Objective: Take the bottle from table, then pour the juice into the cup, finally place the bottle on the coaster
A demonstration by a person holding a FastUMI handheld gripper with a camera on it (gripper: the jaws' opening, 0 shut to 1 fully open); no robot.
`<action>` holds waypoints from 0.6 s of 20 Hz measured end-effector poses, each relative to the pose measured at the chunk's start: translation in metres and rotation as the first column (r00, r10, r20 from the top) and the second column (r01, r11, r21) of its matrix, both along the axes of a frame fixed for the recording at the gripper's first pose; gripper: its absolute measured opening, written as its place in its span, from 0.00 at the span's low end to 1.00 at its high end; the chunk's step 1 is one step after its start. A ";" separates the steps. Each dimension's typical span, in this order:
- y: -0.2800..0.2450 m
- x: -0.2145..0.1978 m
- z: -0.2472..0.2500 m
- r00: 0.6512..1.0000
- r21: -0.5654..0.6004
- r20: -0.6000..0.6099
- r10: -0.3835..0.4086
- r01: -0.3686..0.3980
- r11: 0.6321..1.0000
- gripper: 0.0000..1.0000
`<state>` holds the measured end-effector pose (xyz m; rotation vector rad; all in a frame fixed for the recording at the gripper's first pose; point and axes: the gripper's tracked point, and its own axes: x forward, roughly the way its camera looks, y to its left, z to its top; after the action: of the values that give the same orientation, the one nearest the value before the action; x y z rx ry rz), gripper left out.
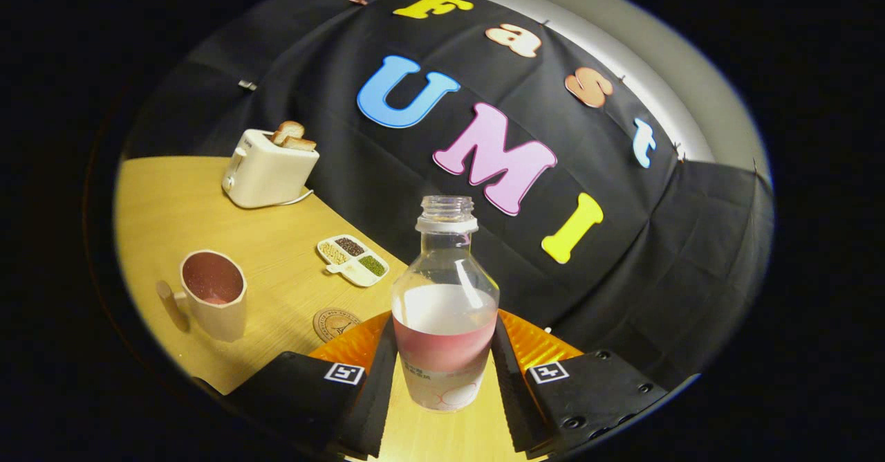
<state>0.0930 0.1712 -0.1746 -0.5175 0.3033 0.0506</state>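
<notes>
Gripping the uncapped bottle (444, 310) between both fingers, the tool (444, 372) holds it upright above the tabletop (276, 241). Pink juice fills its lower part. Ahead to the left stand the coaster (334, 324) and cup (213, 292).

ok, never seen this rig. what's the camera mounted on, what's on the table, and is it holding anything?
There is no robot arm here. A person carries a hand-held gripper with two fingers, and the fisheye camera rides on it, looking forward along those fingers, hence the round, bent picture.

Between the fingers stands an uncapped clear bottle, partly filled with pink juice; both fingers press on its sides, so it is gripped. The view is tilted.

On the wooden table, beyond the fingers: a cup with a handle and some pink inside, a round coaster near the fingers, a divided dish of grains, and a toaster with bread sticking out.
</notes>
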 end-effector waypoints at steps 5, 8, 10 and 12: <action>0.025 0.001 0.006 0.997 -0.175 0.014 0.070 -0.067 0.982 0.71; 0.040 -0.004 -0.001 0.993 -0.266 -0.003 0.120 -0.116 0.957 0.71; 0.051 -0.006 -0.005 0.986 -0.323 -0.012 0.164 -0.159 0.933 0.70; 0.060 -0.008 -0.009 0.979 -0.376 -0.021 0.201 -0.194 0.906 0.70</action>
<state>0.0845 0.2309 -0.1837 -0.9311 0.2416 0.1874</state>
